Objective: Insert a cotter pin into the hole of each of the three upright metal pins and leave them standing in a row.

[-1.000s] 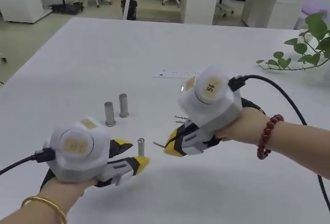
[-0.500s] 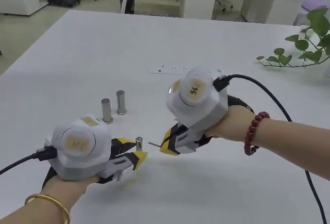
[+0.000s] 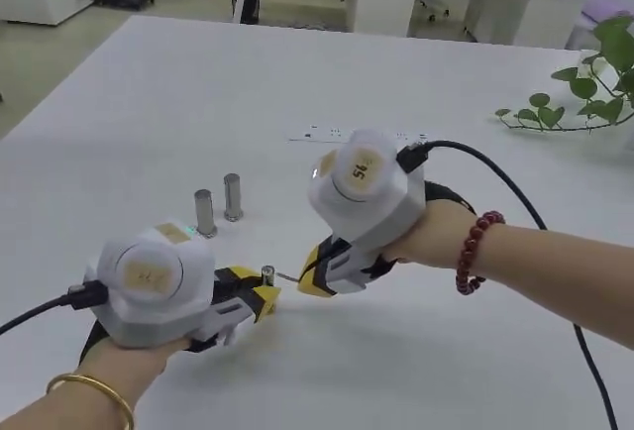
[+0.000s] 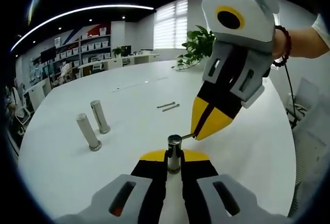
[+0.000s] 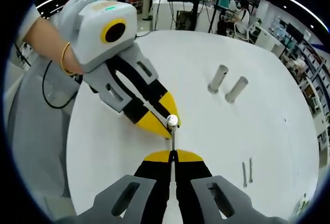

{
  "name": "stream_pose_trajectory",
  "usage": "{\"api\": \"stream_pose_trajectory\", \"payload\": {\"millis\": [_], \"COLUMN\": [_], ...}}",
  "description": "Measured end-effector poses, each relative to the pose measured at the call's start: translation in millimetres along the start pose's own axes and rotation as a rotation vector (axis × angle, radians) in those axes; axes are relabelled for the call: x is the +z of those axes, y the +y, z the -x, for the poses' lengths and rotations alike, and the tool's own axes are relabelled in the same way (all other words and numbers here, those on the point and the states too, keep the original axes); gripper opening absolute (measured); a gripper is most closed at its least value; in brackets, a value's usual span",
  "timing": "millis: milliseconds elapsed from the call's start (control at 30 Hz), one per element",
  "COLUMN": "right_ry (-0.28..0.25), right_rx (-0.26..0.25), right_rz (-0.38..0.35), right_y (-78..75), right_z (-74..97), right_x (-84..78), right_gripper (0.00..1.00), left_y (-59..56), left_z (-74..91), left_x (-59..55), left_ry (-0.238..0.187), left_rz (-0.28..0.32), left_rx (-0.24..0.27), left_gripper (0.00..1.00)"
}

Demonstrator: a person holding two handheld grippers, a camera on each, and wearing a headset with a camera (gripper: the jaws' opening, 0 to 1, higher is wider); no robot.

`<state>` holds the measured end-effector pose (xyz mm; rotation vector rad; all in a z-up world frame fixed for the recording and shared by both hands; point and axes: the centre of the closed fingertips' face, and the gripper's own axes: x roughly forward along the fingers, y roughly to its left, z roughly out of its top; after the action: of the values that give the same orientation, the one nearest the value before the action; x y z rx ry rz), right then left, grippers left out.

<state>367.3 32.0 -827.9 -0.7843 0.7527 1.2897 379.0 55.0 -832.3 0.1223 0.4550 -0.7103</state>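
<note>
Left claw (image 3: 264, 296): I hold it low on the table (image 3: 149, 103), level, clenched around an upright metal pin (image 4: 174, 154).
Right claw (image 3: 309, 284): tilted down-left, pinching a cotter pin (image 3: 286, 276), its tip at that pin's top.
Spare metal pins (image 3: 205, 213): standing together, beyond.

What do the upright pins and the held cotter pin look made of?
The upright pin in the left gripper and the free pins look like bare grey metal, probably steel: satin sheen, brighter top faces. The cotter pin in the right gripper looks like thin silvery wire, too small to say more.
</note>
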Motion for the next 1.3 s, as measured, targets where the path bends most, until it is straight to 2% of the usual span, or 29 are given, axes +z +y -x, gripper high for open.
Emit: {"api": "stream_pose_trajectory", "payload": {"millis": [167,467,633,1300], "right_ry": [0.007,0.064,0.077,0.072], "right_rx": [0.002,0.012,0.019,0.027], "right_rz": [0.013,0.089,0.099,0.129], "right_y": [0.3,-0.7,-0.5,-0.8], "right_z": [-0.3,1.0,2.3,-0.7], "right_x": [1.7,5.5,7.3,13.2], "right_gripper": [0.03,0.03,0.03,0.03], "left_y": [-0.5,-1.6,-2.9,-5.2], "left_z": [-0.3,-2.0,-2.6,-4.9], "left_x": [-0.8,-0.9,-1.5,-1.3], "left_ry": [-0.005,-0.002,-0.005,-0.014], "left_rz": [0.002,-0.018,-0.015,-0.007], "left_rx": [-0.004,-0.006,-0.009,-0.020], "left_gripper": [0.07,0.07,0.07,0.07]}}
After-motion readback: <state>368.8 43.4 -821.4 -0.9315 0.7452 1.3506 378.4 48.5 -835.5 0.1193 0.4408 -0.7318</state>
